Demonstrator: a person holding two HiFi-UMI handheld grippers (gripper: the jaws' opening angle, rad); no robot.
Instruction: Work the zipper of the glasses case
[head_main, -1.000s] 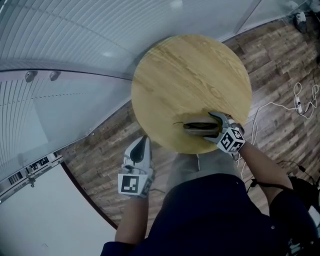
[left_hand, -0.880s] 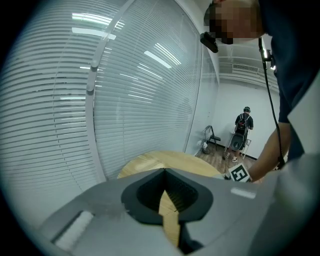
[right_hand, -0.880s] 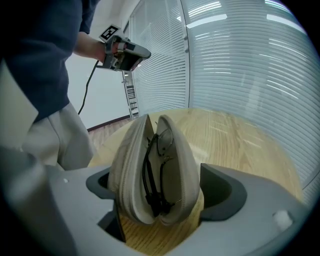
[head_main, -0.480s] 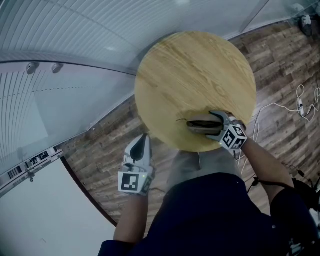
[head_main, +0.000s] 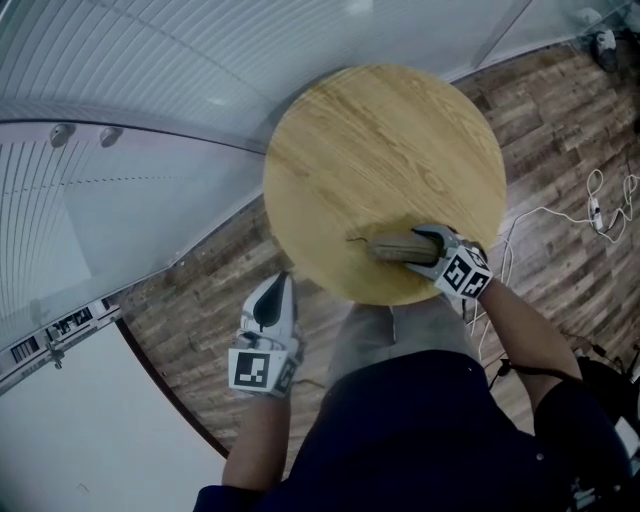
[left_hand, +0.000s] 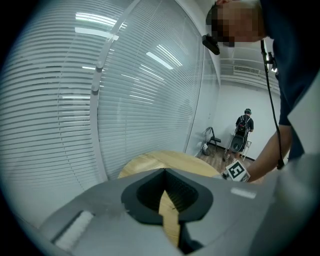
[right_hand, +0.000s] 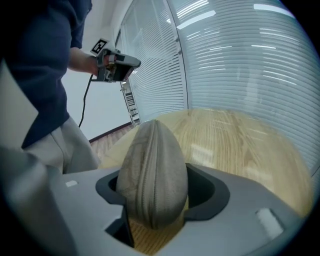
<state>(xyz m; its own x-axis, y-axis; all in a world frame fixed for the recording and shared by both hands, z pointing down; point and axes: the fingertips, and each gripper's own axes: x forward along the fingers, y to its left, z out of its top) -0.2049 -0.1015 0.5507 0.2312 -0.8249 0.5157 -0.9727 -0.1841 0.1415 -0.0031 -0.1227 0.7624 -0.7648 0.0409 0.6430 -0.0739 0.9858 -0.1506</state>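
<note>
A grey-brown zipped glasses case (head_main: 390, 246) lies near the front edge of the round wooden table (head_main: 380, 140). Its zipper seam faces the camera in the right gripper view, where the glasses case (right_hand: 155, 165) fills the gap. My right gripper (head_main: 416, 250) reaches in from the right, and its jaws are closing, with both sides pressing on the case's end. My left gripper (head_main: 275, 288) hangs off the table to the lower left, shut and empty, pointing up toward the table edge (left_hand: 150, 162).
A curved glass wall with white blinds (head_main: 150, 90) runs behind and left of the table. White cables (head_main: 590, 210) lie on the wood floor at right. A person (left_hand: 243, 127) stands far off beside a chair.
The right gripper's jaws have drawn in around the case's end. The left gripper has sunk slightly and stays shut.
</note>
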